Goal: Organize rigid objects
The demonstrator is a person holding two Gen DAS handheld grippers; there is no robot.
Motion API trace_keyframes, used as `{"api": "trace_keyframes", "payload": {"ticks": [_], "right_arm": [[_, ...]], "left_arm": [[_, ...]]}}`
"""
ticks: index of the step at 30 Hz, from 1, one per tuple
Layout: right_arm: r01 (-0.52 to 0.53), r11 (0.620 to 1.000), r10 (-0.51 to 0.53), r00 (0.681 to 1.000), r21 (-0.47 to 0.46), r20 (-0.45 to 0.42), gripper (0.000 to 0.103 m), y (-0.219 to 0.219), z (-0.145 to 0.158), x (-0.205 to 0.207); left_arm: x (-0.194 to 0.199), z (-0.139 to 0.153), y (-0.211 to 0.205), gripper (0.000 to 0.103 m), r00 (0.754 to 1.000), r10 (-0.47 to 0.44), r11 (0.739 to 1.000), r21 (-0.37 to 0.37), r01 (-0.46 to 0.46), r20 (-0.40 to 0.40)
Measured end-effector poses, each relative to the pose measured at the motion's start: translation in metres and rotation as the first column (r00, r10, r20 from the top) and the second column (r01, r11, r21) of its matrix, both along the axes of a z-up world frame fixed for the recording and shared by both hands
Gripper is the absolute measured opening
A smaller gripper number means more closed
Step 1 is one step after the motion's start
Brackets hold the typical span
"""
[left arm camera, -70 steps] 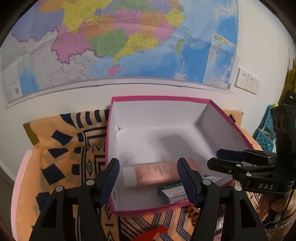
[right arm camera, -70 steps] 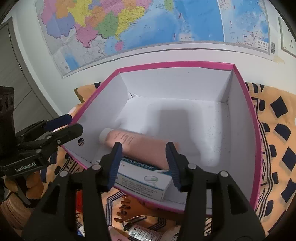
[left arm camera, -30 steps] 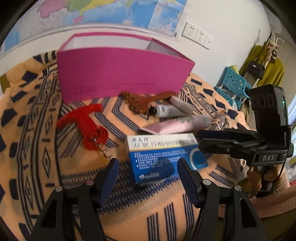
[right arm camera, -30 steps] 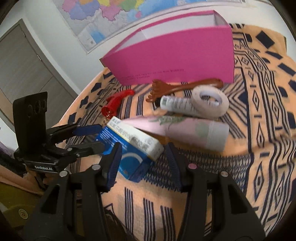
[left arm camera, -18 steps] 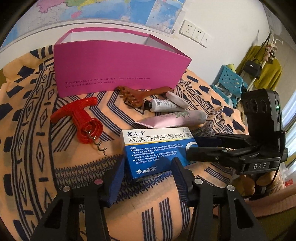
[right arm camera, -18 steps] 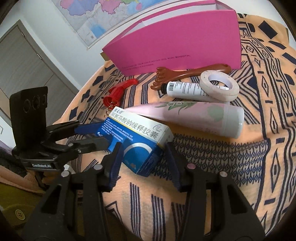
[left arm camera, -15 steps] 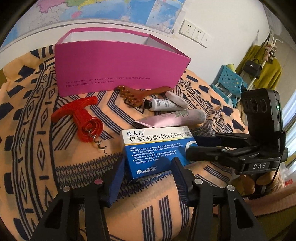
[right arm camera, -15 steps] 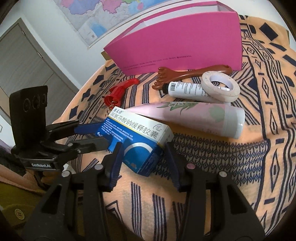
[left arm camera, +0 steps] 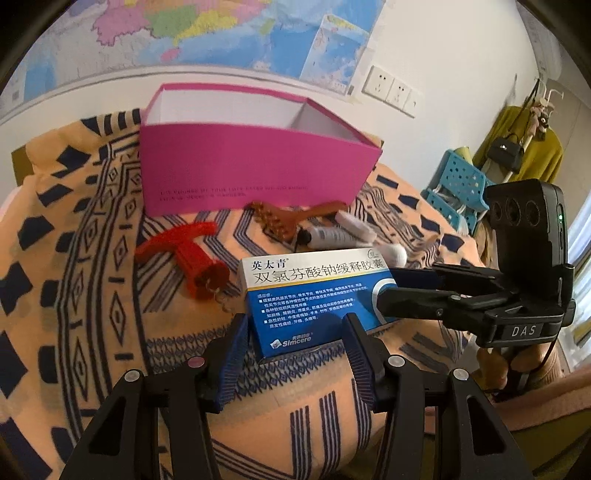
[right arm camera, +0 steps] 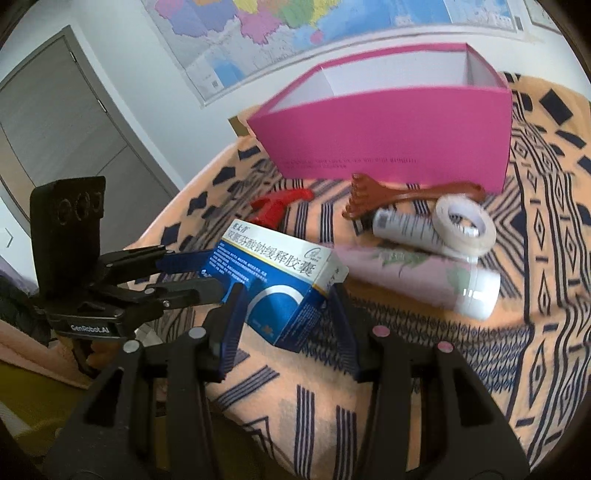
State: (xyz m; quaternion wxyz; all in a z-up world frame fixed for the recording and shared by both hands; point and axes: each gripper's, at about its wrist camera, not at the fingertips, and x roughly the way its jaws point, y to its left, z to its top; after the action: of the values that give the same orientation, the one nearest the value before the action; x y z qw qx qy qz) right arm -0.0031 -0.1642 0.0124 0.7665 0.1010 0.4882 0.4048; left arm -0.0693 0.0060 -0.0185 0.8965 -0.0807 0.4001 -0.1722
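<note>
Nearest to you, both grippers are clamped on the blue and white medicine box [left arm camera: 314, 299]: your left gripper [left arm camera: 293, 345] pinches its near end between its blue pads, and your right gripper [right arm camera: 284, 314] grips the other end, jaws narrowed onto the cardboard. The box sits tilted, its near corner raised off the orange patterned cloth [left arm camera: 92, 295]. Just left of it in the left wrist view lies the red corkscrew [left arm camera: 192, 258]. Beyond the box, the pale pink tube [right arm camera: 417, 280] lies on its side with its white cap to the right in the right wrist view. Behind that rest the small white tube [right arm camera: 406, 225] and the roll of tape [right arm camera: 465, 225], touching each other, and the brown wooden massager [right arm camera: 402, 197] lies along the foot of the pink box [left arm camera: 251, 162]. That open-topped pink box stands farthest back on the cloth, below the wall map [left arm camera: 207, 33].
</note>
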Motion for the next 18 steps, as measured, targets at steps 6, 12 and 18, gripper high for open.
{"api": "trace_keyframes", "payload": {"ticks": [6,12,18], "right_arm": [[0.008,1.0,-0.009,0.999,0.029,0.041,0.049,0.001,0.014,0.012],[0.015,0.999,-0.018,0.997,0.039,0.08,0.049,0.001,0.025,0.026],[0.027,0.999,-0.032,0.991,0.046,0.131,0.049,0.001,0.04,0.046]], "left_arm": [[0.006,0.015,0.001,0.052,0.999,0.01,1.0,0.006,-0.01,0.042],[0.02,0.03,0.004,0.052,0.996,0.031,0.999,0.007,-0.032,0.085],[0.036,0.045,0.003,0.052,0.991,0.043,0.998,0.038,-0.048,0.129]]}}
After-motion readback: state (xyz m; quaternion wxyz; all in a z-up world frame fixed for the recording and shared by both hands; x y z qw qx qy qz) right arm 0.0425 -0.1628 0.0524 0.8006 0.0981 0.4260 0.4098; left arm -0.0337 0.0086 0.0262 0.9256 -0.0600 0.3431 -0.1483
